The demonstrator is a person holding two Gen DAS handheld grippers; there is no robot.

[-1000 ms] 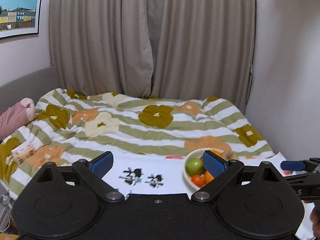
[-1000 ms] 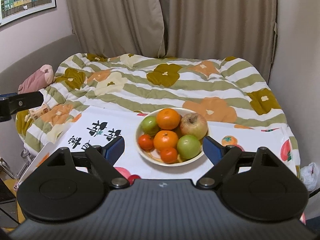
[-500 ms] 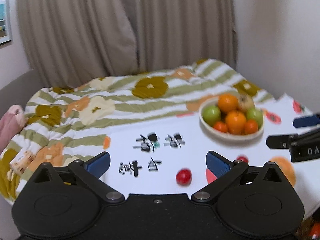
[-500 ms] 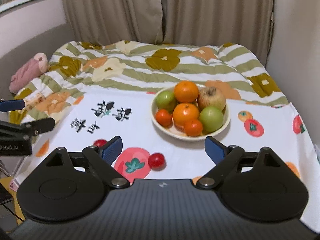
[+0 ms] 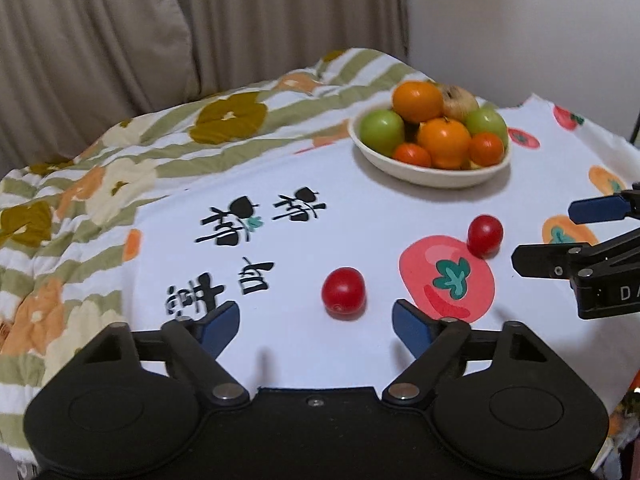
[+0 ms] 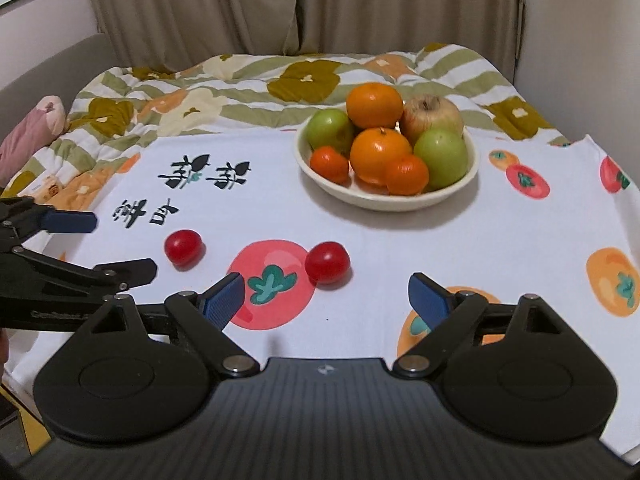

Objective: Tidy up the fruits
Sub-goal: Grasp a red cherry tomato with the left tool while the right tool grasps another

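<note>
Two small red tomatoes lie loose on the white printed cloth [image 6: 400, 240]. One tomato [image 5: 343, 291] lies just ahead of my open, empty left gripper [image 5: 316, 326]; it also shows in the right wrist view [image 6: 183, 246]. The other tomato [image 6: 327, 262] lies just ahead of my open, empty right gripper [image 6: 326, 300]; it also shows in the left wrist view [image 5: 485, 234]. A cream bowl [image 6: 460, 184] behind them holds oranges, green apples, a pale apple and small tangerines; in the left wrist view the bowl [image 5: 440, 178] is at upper right.
The cloth covers a table in front of a bed with a striped flower quilt [image 6: 240, 92]. Curtains [image 6: 280, 4] hang behind. A wall [image 5: 520, 20] is at the right. A pink pillow [image 6: 28, 132] lies at far left.
Both grippers have tilted down and moved closer to the table. The two loose tomatoes have come into view just ahead of the open fingers. The bowl looks nearer and larger.
</note>
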